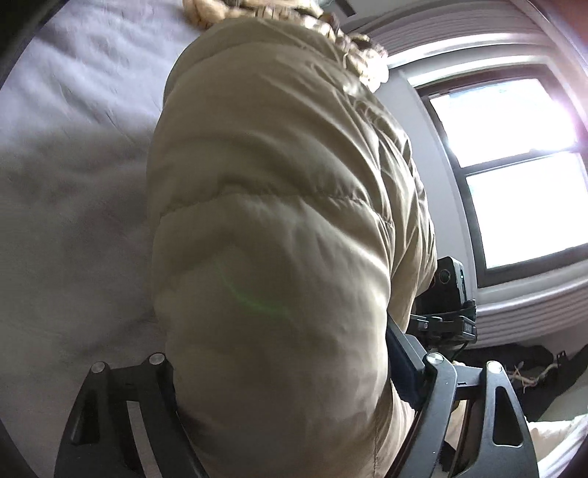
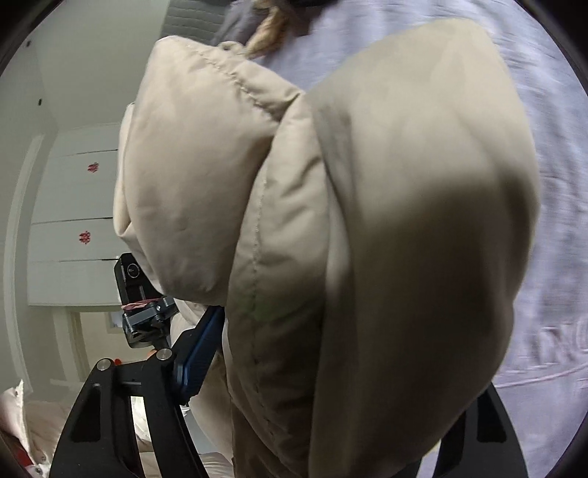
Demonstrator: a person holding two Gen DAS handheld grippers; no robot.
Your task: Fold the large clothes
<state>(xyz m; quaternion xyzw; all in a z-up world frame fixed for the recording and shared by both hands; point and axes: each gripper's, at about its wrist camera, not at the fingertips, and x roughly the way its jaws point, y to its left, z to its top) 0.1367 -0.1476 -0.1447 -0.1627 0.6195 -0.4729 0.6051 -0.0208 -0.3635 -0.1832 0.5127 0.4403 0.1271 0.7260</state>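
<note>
Both grippers' jaws, left gripper (image 1: 290, 371) and right gripper (image 2: 330, 367), apparently clamp the puffy jacket (image 1: 279, 206).

Pale lilac-grey bed sheet (image 1: 73, 154), wrinkled, spread across the left of the left wrist view and the right of the right wrist view. Dark-framed window (image 1: 514, 165) on the right, two panes, blazing white with daylight. Ribbed grey panelling (image 1: 459, 29) above it and below the sill. Dark clutter on the floor (image 1: 514, 371) beneath. White chest of drawers (image 2: 73, 220) against a white wall (image 2: 92, 66), small red motifs (image 2: 85, 237) on two drawer fronts.
</note>
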